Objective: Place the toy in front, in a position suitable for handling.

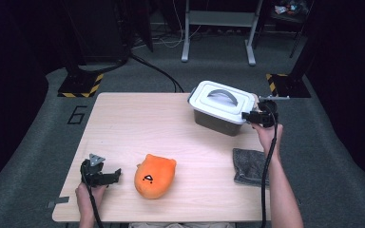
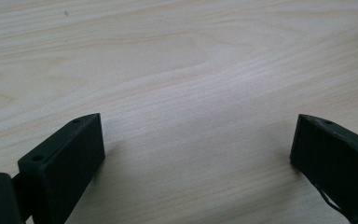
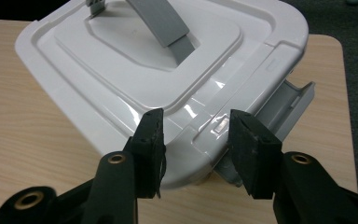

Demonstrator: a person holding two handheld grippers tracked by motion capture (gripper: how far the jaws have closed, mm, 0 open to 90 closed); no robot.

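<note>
Plainly, the right gripper (image 3: 196,140), jaws parted around the near corner of the white lid (image 1: 221,101) on the box (image 1: 217,122) at the table's (image 1: 138,123) far right, could slip off that slick rim, while the left gripper (image 2: 198,158) rests released, well apart from the box.

A light wooden table (image 1: 138,128) is standing on grey carpet. An orange plush toy (image 1: 155,175) is lying near its front edge. A white-lidded storage box (image 1: 221,107) is sitting at the far right, and a grey cloth (image 1: 249,166) is lying just before it, at the right edge.
</note>
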